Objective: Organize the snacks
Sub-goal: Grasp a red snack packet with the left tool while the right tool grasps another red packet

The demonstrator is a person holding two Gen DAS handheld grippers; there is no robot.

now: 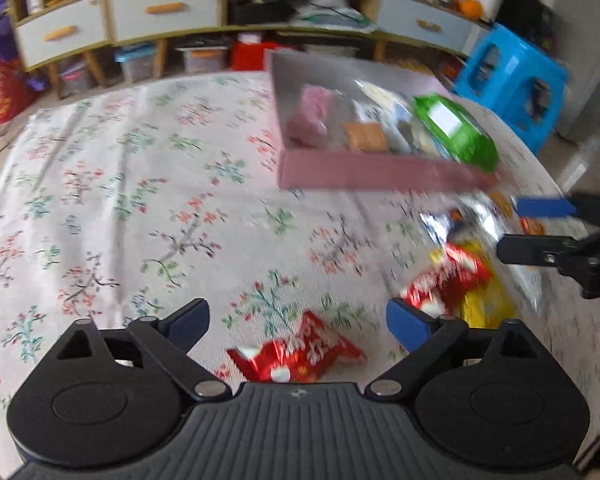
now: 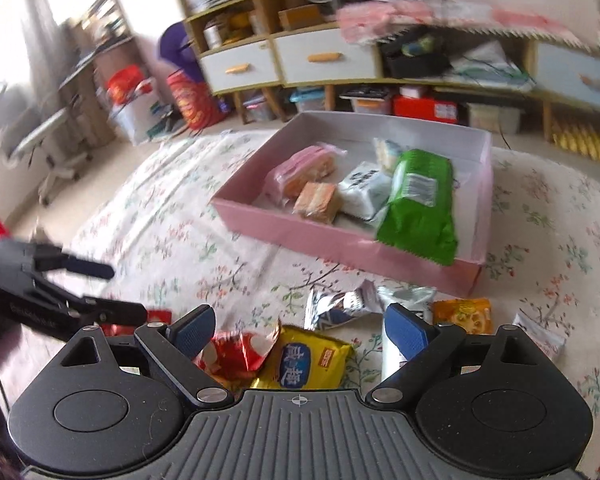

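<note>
A pink box [image 1: 380,174] [image 2: 340,240] on the floral cloth holds a green bag [image 1: 456,132] [image 2: 420,204], a pink pack [image 2: 300,170] and several small packs. My left gripper [image 1: 298,322] is open above a red wrapper [image 1: 300,352]; it also shows in the right wrist view [image 2: 120,292]. My right gripper [image 2: 300,328] is open over a yellow pack [image 2: 304,362], a second red wrapper [image 2: 236,354] and a silver pack [image 2: 340,304]; it also shows in the left wrist view [image 1: 516,228]. Both grippers are empty.
An orange pack [image 2: 464,314] and a white pack [image 2: 540,336] lie to the right of the pile. Shelves with drawers [image 2: 324,60] stand behind the table. A blue stool [image 1: 508,80] stands at the far right.
</note>
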